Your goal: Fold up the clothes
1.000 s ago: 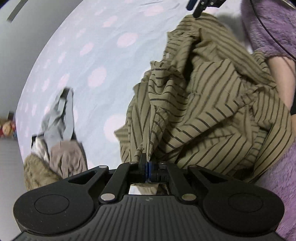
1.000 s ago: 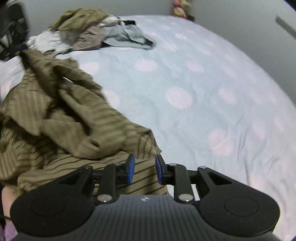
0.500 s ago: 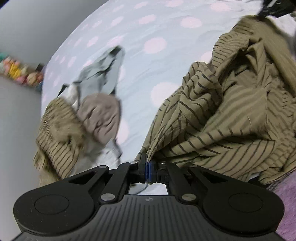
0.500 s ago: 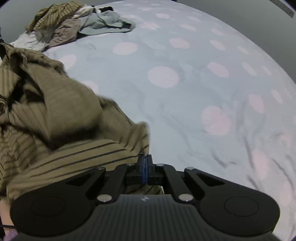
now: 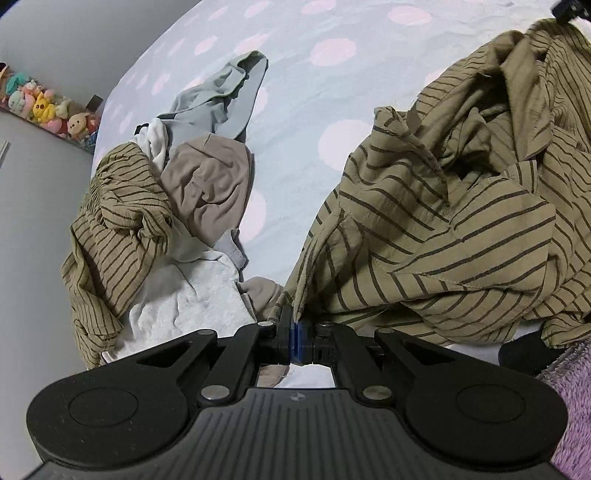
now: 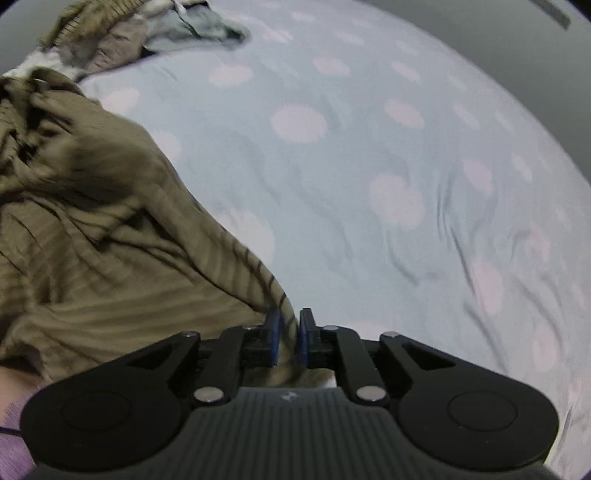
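Striped shirt (image 5: pixel 461 206) now stretched wider, heap of clothes (image 5: pixel 166 206) just beside.

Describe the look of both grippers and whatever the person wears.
Left gripper and right gripper: matte black, ribbed body, round side discs, silver pivot screws, blue finger pads. The person wears a fuzzy purple sleeve.

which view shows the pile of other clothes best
The left wrist view: the clothes pile lies close and sharp, its striped, taupe, grey and white pieces distinct. The right wrist view shows it only small, blurred and cut off at the top edge.
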A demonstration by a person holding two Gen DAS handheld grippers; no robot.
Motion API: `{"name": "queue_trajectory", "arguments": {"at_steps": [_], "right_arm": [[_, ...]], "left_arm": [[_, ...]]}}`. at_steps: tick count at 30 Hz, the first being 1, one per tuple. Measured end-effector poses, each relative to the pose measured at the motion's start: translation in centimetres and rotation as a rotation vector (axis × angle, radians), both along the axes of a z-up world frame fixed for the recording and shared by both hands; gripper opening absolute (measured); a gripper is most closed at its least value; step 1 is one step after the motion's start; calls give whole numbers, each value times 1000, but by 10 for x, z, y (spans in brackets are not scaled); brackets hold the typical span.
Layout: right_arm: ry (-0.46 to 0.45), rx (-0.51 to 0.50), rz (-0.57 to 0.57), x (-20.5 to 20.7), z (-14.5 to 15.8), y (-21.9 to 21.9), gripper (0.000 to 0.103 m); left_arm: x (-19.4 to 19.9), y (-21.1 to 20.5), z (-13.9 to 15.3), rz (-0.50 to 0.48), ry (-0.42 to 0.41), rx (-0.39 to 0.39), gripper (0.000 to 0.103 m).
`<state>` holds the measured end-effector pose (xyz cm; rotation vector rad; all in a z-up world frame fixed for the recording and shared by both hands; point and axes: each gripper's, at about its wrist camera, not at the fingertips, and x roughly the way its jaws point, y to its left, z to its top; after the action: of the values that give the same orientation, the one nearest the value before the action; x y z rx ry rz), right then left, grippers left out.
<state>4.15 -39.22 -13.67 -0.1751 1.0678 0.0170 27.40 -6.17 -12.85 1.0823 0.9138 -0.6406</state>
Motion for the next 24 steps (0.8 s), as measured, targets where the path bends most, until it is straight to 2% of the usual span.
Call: {"name": "queue_trajectory", "arguments": {"at_steps": [1,2,3,7,10,12,13,14,17,20,24], "right_arm": [[-26,27,10,4,6,6,21],[-53,61,20,8,12,12,32],[-80,95,30,13,18,19,40],[-132,235,91,41,28,54,40],[-154,271,121,61,31,82,40],[-134,274,114,76,24,97,32],[-113,278,106,83,21,102,24],[-100,288,102,88,17,107,2],[-99,330,95,93,17,122,3],[-137,403,102,97,32,141,3],[-176,487,174,107,52,181,3]], "left_arm": [[0,0,-1,-1,-1,-1,0],[0,0,-1,-2,-1,-2,0],[0,0,-2,-3,-2,-3,0],[0,1,-3,-7,-1,-9,0],[0,3,-2,-9,0,-20,0],[1,4,-2,-11,1,-27,0],[1,4,-2,-11,1,-30,0],[1,5,-2,-12,1,-34,0],[1,6,-1,-14,2,-45,0],[1,8,-1,-14,4,-54,0],[1,9,-3,-11,12,-65,0]]}}
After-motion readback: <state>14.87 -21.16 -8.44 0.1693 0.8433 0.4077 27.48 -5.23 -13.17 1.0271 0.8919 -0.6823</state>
